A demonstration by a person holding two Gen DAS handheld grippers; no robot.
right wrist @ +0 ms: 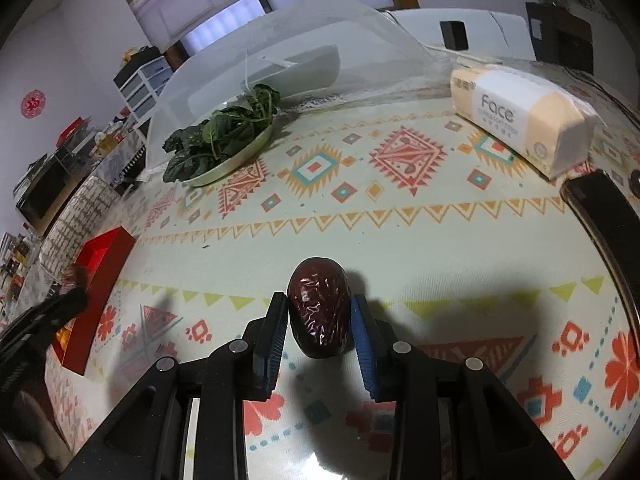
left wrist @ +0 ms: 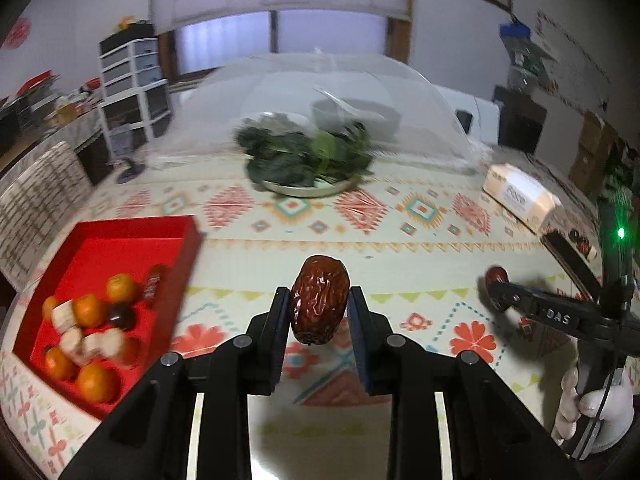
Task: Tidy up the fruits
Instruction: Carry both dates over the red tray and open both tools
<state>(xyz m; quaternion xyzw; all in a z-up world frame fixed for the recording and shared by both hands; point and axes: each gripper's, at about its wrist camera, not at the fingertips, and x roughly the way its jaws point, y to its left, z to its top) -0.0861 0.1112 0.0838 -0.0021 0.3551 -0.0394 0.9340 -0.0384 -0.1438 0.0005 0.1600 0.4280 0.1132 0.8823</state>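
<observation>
Your left gripper (left wrist: 319, 312) is pinching a wrinkled dark-red date (left wrist: 319, 300), pads pressed on both its sides, w/ the fruit standing roughly upright btwn them. It looks lifted off the patterned tablecloth (left wrist: 400, 224), tho the gap under it can't be judged for sure.

Your right gripper (right wrist: 319, 320) grips a second date (right wrist: 320, 312) the same way: black pad on one side, blue pad on the other, both tight against the skin. That date's shadow falls on the cloth right beside it, so whether it's resting on the cloth or just above is unclear. From the left cam you can see the right gripper's tip w/ its date at the far right, and your white-gloved hand (left wrist: 592, 412) on the handle below.

Red tray (left wrist: 176, 240) sits at the table's left edge, apart from both dates. Inside: several small oranges (left wrist: 90, 310), pale banana chunks (left wrist: 64, 316), a couple more dark dates (left wrist: 120, 316), all bunched toward the near end; far end is bare.

Behind, mid-table: metal plate (left wrist: 308, 190) piled w/ dark leafy greens (left wrist: 304, 152), partly under a clear mesh food cover (left wrist: 360, 80). White bowl w/ a spoon sits further under that cover, blurred.

Right side: pack of tissues (right wrist: 520, 116) marked "Face", lying flat. Near it a dark flat object (right wrist: 600, 216) at the table edge; can't tell what it is.
</observation>
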